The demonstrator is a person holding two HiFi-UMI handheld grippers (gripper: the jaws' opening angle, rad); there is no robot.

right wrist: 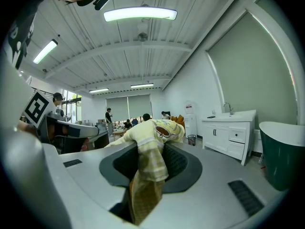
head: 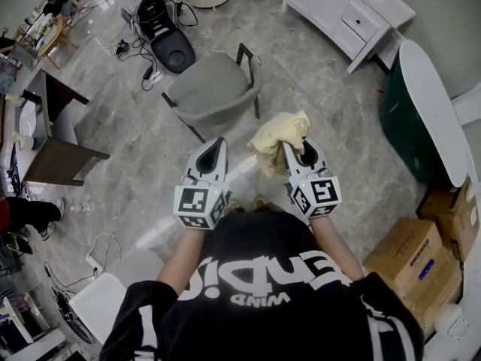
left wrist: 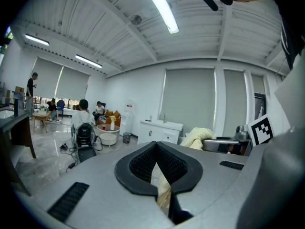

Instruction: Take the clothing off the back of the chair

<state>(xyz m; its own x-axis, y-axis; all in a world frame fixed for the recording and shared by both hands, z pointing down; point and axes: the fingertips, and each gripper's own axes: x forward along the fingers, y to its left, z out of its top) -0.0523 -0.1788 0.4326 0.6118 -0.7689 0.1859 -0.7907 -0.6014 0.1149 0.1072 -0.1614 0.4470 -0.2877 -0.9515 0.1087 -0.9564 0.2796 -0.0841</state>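
The clothing is a pale yellow garment (head: 274,138), bunched up and hanging in the air just right of the grey armchair (head: 214,92), apart from it. My right gripper (head: 298,145) is shut on it; in the right gripper view the cloth (right wrist: 150,144) is pinched between the dark pads and droops over them. My left gripper (head: 218,145) hovers beside it at the same height, jaws together, with no cloth hanging from it. In the left gripper view only a thin pale slit shows at the left gripper (left wrist: 157,173), and the garment (left wrist: 198,137) lies off to the right.
A white cabinet (head: 346,13) stands at the back right, and a dark green tub with a white rim (head: 421,111) at the right. Cardboard boxes (head: 413,262) are stacked near my right side. A black bag with cables (head: 161,21) lies behind the chair. A brown desk (head: 52,134) is at the left.
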